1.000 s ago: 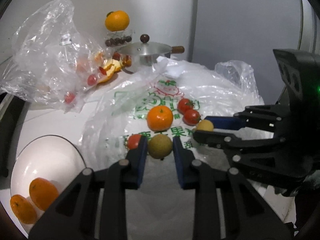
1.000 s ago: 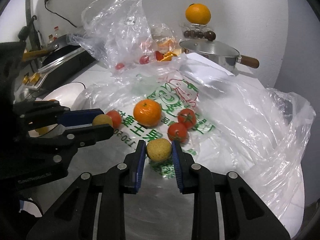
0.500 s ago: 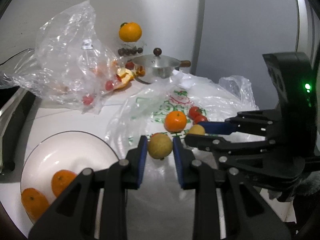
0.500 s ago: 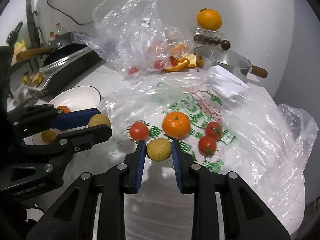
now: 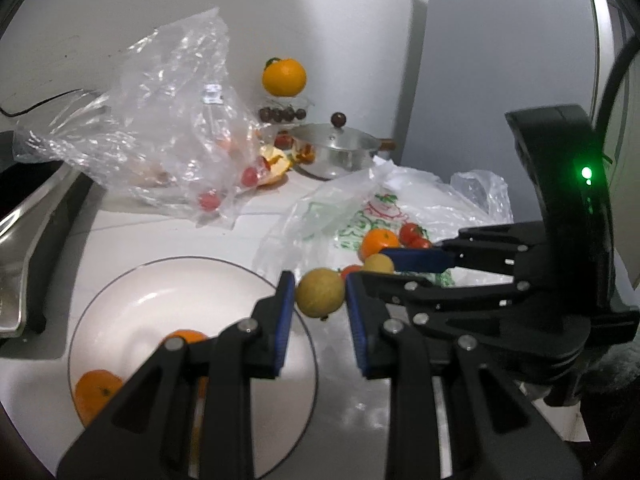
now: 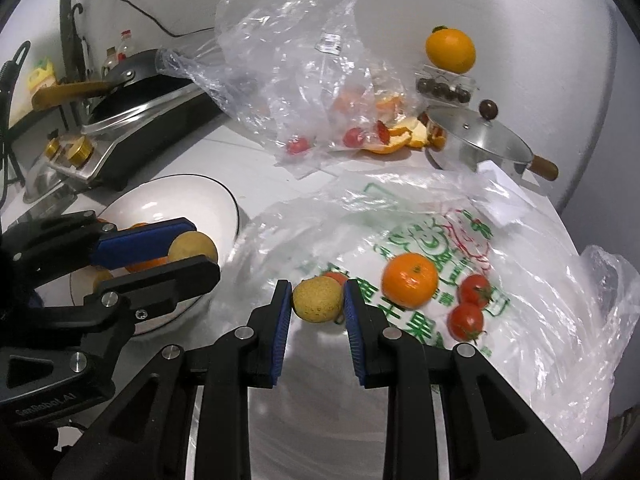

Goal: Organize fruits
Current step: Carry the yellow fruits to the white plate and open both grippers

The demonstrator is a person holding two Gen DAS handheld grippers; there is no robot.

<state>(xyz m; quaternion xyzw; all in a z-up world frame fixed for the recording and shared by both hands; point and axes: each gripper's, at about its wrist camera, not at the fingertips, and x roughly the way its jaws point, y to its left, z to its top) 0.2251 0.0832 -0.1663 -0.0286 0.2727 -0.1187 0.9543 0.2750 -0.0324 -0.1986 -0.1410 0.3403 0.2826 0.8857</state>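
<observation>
Left wrist view: both grippers carry a yellow fruit toward the white plate.

The tabletop point(image 5: 160, 236) fills the frame; the printed plastic bag point(image 6: 420, 248) lies at right, the white plate point(image 5: 132, 292) at lower left, two oranges point(image 5: 98, 394) on it. The left gripper point(image 5: 320, 300) is clamped on a yellow fruit point(image 5: 320, 292) beside the plate rim; the right gripper point(image 6: 318, 300) grips a second yellow fruit point(image 6: 318, 299) above the bag's edge. Both fruits look firm, light and rounded, likely to roll, best pinched across the middle. Compared with a second ago, both fruits have left the bag, and the plate sits nearer.
</observation>
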